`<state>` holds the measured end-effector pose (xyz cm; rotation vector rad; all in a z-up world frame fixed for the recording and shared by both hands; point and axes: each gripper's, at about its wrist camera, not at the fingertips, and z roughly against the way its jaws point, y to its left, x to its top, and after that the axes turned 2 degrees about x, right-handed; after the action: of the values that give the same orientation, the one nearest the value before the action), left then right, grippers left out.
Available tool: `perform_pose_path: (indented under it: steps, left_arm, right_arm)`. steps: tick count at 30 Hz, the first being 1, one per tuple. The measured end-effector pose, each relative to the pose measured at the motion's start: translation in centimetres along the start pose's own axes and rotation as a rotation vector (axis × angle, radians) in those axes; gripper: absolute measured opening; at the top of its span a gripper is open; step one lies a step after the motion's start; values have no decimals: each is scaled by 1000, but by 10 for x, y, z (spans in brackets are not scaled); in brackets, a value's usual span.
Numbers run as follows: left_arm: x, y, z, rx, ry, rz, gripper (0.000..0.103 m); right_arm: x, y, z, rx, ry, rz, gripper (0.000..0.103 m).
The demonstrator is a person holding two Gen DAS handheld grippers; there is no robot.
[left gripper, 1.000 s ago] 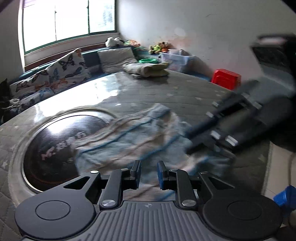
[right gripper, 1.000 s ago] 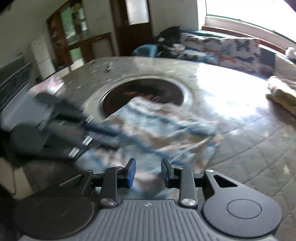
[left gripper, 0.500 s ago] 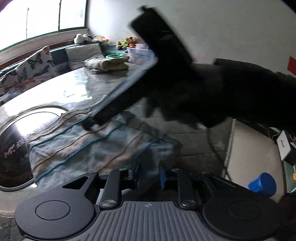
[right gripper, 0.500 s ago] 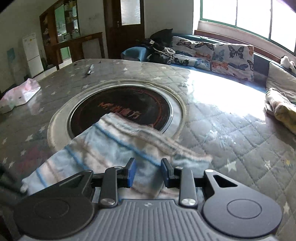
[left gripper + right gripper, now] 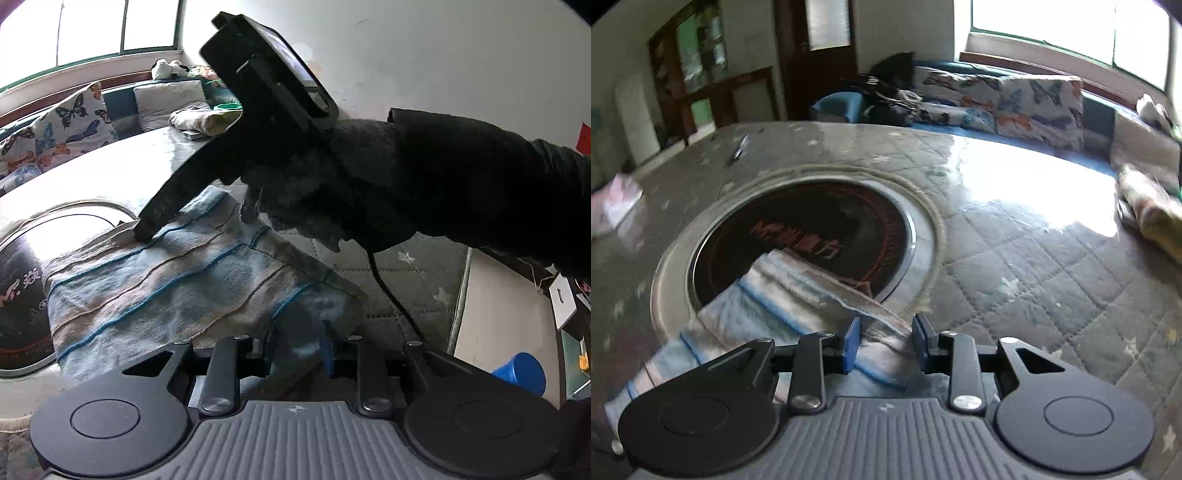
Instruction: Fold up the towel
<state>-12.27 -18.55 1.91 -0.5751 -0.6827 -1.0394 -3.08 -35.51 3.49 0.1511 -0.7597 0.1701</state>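
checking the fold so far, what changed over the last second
The right gripper swung across to the towel's far edge, tips now down on it. The left gripper closed in on the near corner, jaws opening, cloth between them. Towel stays draped over the round black inset.

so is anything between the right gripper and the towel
Nothing visible. The right gripper is right at the towel, whose far edge runs between its open jaws. The left wrist view shows its fingers down on the towel with nothing in between.
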Motion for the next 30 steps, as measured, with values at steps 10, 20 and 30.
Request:
perform_pose_path:
  steps: [10, 20, 30]
  left_arm:
    - [4, 25, 9, 120, 6, 77, 33]
    - [1, 31, 16, 222, 35, 105, 43]
    - [-4, 48, 23, 306, 48, 167, 48]
  right_arm:
    - [-17, 5, 31, -3, -15, 11, 30]
    - [-30, 9, 43, 10, -19, -39, 30]
    - [-56, 47, 64, 50, -1, 73, 38]
